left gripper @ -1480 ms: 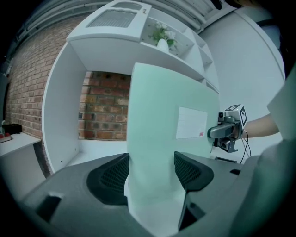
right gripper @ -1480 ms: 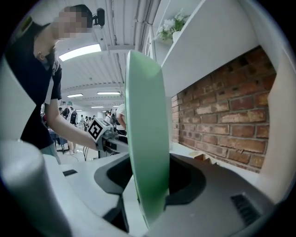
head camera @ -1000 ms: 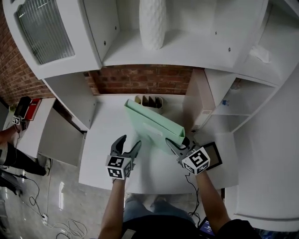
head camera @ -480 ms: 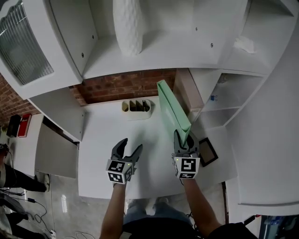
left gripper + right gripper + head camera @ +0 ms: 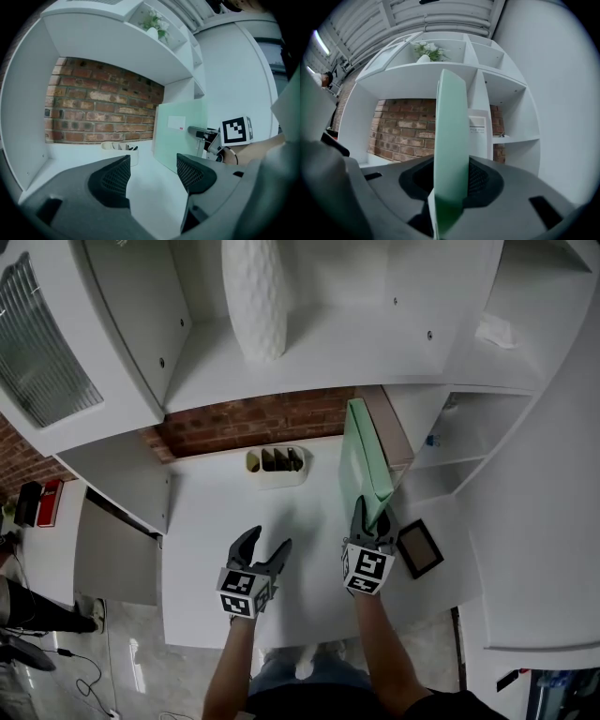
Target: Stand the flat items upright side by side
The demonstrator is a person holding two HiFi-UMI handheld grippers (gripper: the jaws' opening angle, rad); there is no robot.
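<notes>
A flat mint-green folder (image 5: pixel 361 463) stands on its edge on the white desk (image 5: pixel 234 521), running from front to back. My right gripper (image 5: pixel 371 517) is shut on its near end; in the right gripper view the folder's edge (image 5: pixel 450 150) fills the gap between the jaws of that gripper (image 5: pixel 451 183). Just right of the folder a pale flat item (image 5: pixel 386 423) stands upright against the side panel, and it shows as a white labelled slab (image 5: pixel 478 132). My left gripper (image 5: pixel 268 545) hovers open and empty to the folder's left. The folder (image 5: pixel 180 133) also appears in the left gripper view beyond the open left gripper (image 5: pixel 152 174).
A cream pen holder (image 5: pixel 275 463) sits at the back by the brick wall (image 5: pixel 244 420). A dark picture frame (image 5: pixel 419 549) lies flat at the right. A white vase (image 5: pixel 255 296) stands on the shelf above. Cubby shelves (image 5: pixel 469 442) rise to the right.
The right gripper swung the green folder from a leftward slant to point straight back and carried it right, beside the pale upright item. The left gripper shifted slightly and stayed open.
</notes>
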